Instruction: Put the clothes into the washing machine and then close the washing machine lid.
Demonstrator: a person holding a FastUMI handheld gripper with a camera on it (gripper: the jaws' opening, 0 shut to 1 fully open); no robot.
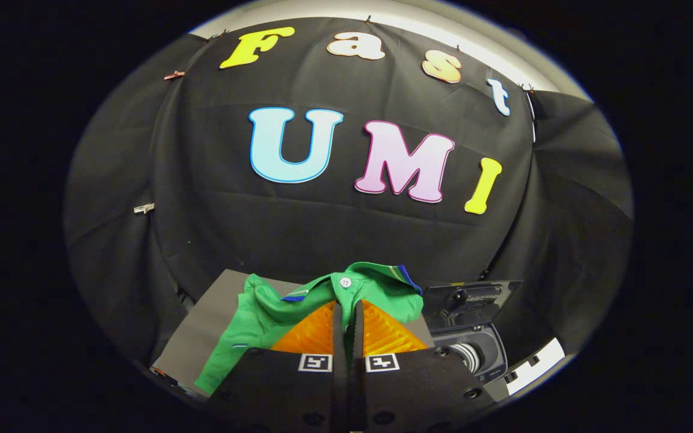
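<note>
One shirt (262, 316), green w/ a white button at the collar, is the only cloth I can see. The gripper (348, 313) has its two fingers pressed nearly together, and the collar part of the shirt is pinched between them, just under the button. The rest of the shirt hangs to the left of the fingers, over a grey desk (202, 337). Whether the lower hem touches the desk or hangs free, I cannot tell.

The washer (473, 346) stands to the right of the fingers, a dark machine near the right edge of the desk. Its lid (473, 297) is up, tilted back, so the opening is free. Inside I see a pale round part, prob. the drum, but it is too small to be sure. No cloth seems to be in it.

Progress, as I judge it: the first step is about half done. The shirt is grasped and appears lifted, but it is not yet over the washer. What is left: carry the shirt right to the opening, let it go inside, then push the lid down until closed. The hanging part could catch on the rim of the washer, so it needs care.
</note>
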